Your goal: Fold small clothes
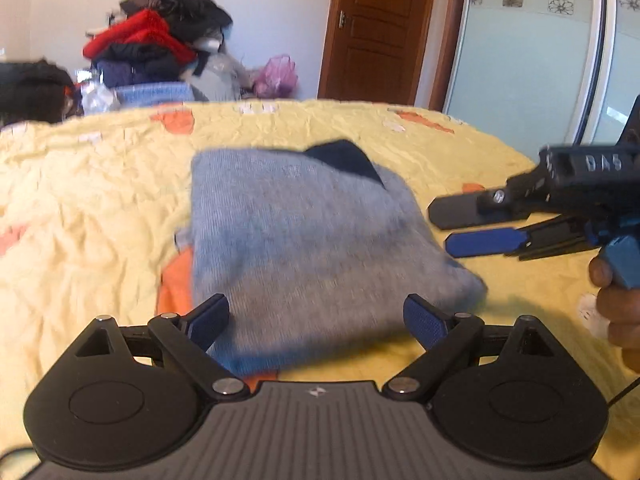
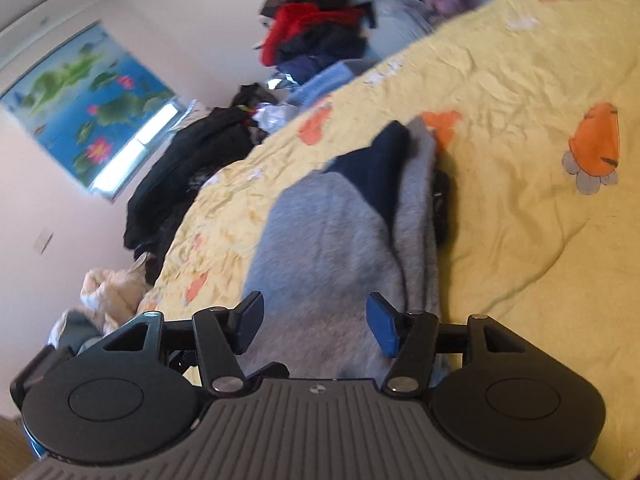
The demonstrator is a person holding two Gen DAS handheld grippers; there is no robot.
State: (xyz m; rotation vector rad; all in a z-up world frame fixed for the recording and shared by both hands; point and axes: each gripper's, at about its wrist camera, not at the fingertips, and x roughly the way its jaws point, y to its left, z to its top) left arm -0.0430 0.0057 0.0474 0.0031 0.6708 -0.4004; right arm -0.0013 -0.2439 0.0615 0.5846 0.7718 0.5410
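A: Left wrist view: grey garment (image 1: 304, 236) lies folded just ahead of the spread, empty left gripper (image 1: 316, 320).
B: Right gripper (image 2: 316, 324) likewise parted. Soft, light knit; pinch a doubled edge.

A bedroom in a home.
A bed (image 1: 100, 208) with a crumpled yellow cover printed with orange figures fills the foreground. Behind it a heap of clothes (image 1: 156, 40) in red, black and blue stands against a pale wall. A panelled wooden door (image 1: 380, 28) and a glazed sliding panel (image 1: 528, 60) with flower tiles close the room; a lotus-print blind (image 2: 88, 108) covers the window.
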